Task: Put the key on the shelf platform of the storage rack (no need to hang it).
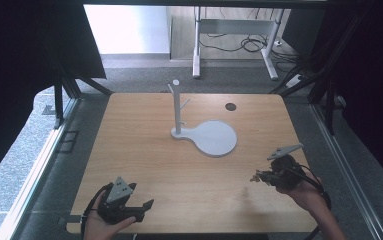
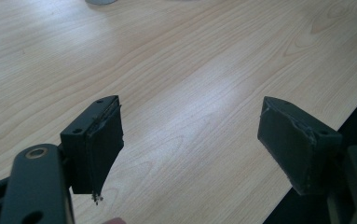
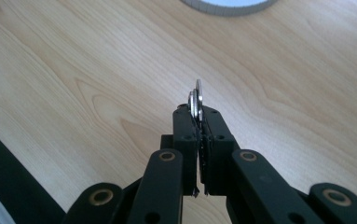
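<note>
A white stand has an upright post with short pegs [image 1: 177, 107] and a flat round base [image 1: 215, 139] near the table's middle. My right gripper [image 1: 254, 177] hovers at the front right. In the right gripper view it [image 3: 198, 114] is shut on thin metal rings [image 3: 196, 99], seen edge-on and sticking out past the jaw tips. The rim of the white base [image 3: 227, 6] lies ahead of it. My left gripper [image 1: 141, 195] sits at the front left edge. It stands open [image 2: 190, 121] over bare wood with nothing between its pads [image 2: 104, 144].
The wooden table [image 1: 144, 150] has a small dark round hole [image 1: 230, 106] at the back right. Black frame posts and dark curtains flank both sides. A white desk frame and cables stand on the floor beyond the far edge.
</note>
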`<state>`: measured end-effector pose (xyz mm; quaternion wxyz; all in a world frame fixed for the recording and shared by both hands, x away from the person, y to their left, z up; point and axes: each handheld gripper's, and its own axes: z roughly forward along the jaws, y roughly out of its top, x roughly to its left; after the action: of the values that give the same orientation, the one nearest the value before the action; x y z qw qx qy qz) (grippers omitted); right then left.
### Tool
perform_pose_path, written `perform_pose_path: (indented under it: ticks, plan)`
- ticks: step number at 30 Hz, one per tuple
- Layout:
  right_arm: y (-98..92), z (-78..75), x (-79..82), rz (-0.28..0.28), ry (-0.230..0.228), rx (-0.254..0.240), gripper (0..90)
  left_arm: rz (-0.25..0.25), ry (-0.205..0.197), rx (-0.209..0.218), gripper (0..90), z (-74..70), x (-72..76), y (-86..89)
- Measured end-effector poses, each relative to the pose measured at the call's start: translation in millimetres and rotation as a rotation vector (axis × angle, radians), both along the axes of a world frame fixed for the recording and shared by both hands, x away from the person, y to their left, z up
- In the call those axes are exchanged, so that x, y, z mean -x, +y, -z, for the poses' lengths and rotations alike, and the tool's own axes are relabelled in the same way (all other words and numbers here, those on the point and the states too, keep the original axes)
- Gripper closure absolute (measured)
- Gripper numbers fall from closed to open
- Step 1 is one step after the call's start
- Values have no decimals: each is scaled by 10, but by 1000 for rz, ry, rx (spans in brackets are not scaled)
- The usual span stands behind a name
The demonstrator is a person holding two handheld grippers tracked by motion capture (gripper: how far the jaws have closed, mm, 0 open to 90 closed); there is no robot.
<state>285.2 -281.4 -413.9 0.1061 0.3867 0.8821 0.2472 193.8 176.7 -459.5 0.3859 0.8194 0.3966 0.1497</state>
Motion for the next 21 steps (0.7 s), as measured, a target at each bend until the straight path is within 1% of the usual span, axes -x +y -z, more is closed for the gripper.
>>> perform_pose_path:
  ticks: [8, 21]
  plan:
    - [52, -126, -105, -4, -20, -15, 859, -1, 3, -1, 226, 3, -3, 2]
    - [110, -220, -258, -4, -29, -36, 859, 1, 4, -3, 225, 7, -5, -1]
